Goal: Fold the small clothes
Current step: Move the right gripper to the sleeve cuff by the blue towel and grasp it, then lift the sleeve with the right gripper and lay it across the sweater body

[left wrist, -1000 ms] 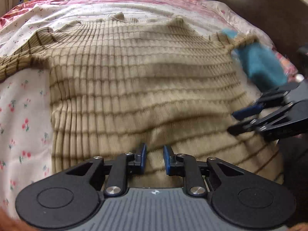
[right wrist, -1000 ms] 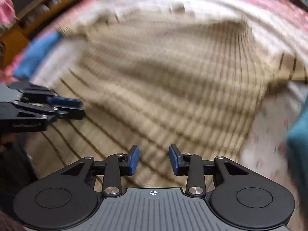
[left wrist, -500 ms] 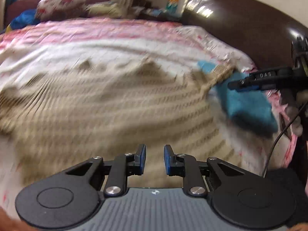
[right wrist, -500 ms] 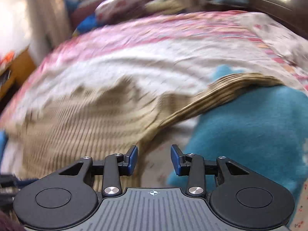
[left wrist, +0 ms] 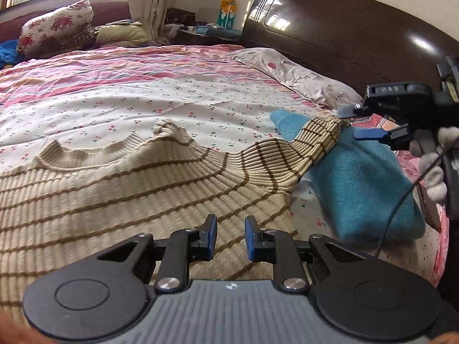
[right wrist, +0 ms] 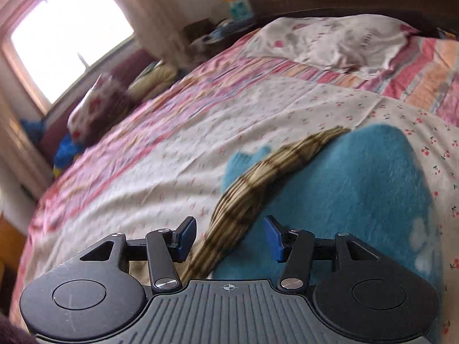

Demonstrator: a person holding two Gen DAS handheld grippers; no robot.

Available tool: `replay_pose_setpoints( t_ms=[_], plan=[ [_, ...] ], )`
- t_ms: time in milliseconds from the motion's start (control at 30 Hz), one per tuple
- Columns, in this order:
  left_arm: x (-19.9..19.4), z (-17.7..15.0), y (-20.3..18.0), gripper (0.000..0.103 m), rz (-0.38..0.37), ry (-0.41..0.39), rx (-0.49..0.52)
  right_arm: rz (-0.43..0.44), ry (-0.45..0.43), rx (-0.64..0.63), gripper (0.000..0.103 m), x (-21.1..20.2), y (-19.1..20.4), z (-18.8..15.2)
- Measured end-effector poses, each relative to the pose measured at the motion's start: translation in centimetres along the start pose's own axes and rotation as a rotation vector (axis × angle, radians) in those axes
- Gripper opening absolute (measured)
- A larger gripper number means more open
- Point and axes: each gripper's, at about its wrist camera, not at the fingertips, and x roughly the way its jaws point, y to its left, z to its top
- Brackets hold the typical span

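The right gripper (right wrist: 229,239), jaws opening and empty, neared the sweater sleeve (right wrist: 258,180); it might snag the blue towel (right wrist: 358,177).

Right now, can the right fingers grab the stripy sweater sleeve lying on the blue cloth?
Probably yes. The sleeve lies draped over the blue cloth, running straight toward the gap of the right gripper, whose fingers are opening. Nothing covers it, though the blue cloth underneath could get pinched too.
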Motion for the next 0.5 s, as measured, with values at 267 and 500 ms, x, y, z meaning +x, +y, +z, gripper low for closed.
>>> replay_pose_setpoints(
  t_ms=[267,500],
  plan=[
    [0.9,0.4,0.5,0.028,0.037,-0.018,0.010,-0.018,-0.001,0.109,0.033,4.0,-1.3,1.9],
    [2.2,2.3,2.8,0.035,0.098,-0.090,-0.063,0.132,-0.072,0.189,0.008,0.8,-4.7,2.1]
  ],
)
